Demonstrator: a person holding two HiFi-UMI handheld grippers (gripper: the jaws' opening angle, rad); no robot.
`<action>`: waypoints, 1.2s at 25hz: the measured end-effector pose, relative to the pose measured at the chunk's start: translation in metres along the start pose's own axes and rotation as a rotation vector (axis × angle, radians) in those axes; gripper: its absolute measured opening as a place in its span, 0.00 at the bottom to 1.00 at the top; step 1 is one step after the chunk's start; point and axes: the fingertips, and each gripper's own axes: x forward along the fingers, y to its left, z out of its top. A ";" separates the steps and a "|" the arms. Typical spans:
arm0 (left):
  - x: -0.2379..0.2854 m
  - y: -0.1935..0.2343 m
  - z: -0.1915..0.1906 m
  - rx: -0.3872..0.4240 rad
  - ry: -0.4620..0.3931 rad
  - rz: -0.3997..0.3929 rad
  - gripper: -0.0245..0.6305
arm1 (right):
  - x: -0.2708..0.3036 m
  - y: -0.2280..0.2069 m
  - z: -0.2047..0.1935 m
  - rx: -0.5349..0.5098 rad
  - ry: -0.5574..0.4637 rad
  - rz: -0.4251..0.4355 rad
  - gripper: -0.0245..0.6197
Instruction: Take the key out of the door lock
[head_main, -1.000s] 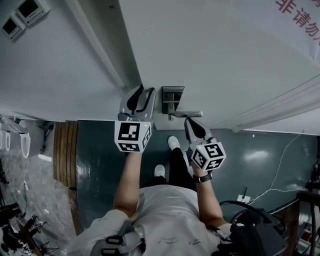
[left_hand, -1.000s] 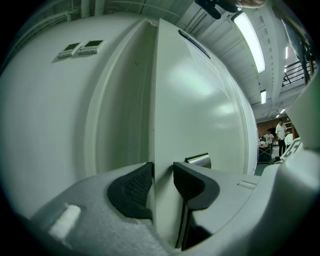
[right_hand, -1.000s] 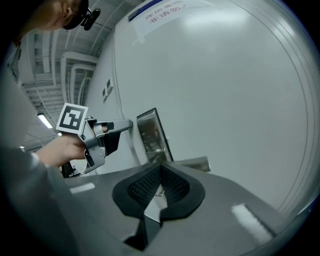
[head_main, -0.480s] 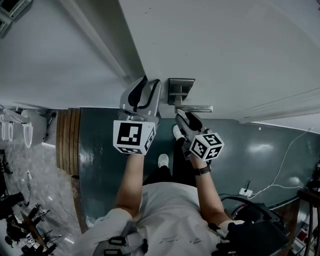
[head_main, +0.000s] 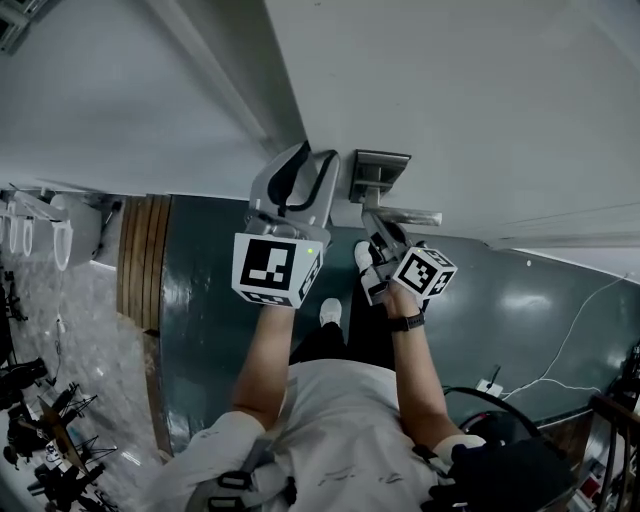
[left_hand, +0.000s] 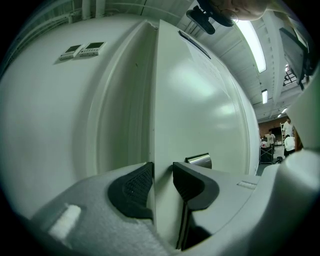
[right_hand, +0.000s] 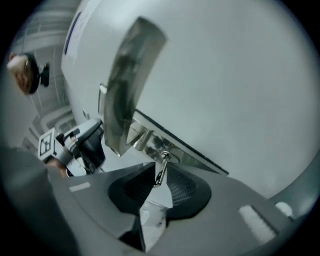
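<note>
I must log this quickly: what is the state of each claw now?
Left claw: closed on the door edge.
Right claw: open, just been closing, key between the jaws, not pinched yet.

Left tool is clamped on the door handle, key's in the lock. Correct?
Not quite. The left tool is clamped on the edge of the door, a jaw on each side, not on the handle; the left gripper view shows it. The key is in the lock, as you said.
</note>
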 end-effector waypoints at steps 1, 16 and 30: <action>0.000 0.000 0.000 0.002 -0.001 0.000 0.24 | 0.000 -0.001 0.000 0.074 -0.011 0.038 0.15; 0.009 0.007 -0.008 -0.022 -0.010 0.035 0.25 | -0.042 0.005 -0.035 0.341 0.022 0.121 0.08; -0.090 -0.058 0.017 -0.007 -0.021 -0.095 0.16 | -0.168 0.163 0.042 -0.342 -0.168 0.005 0.08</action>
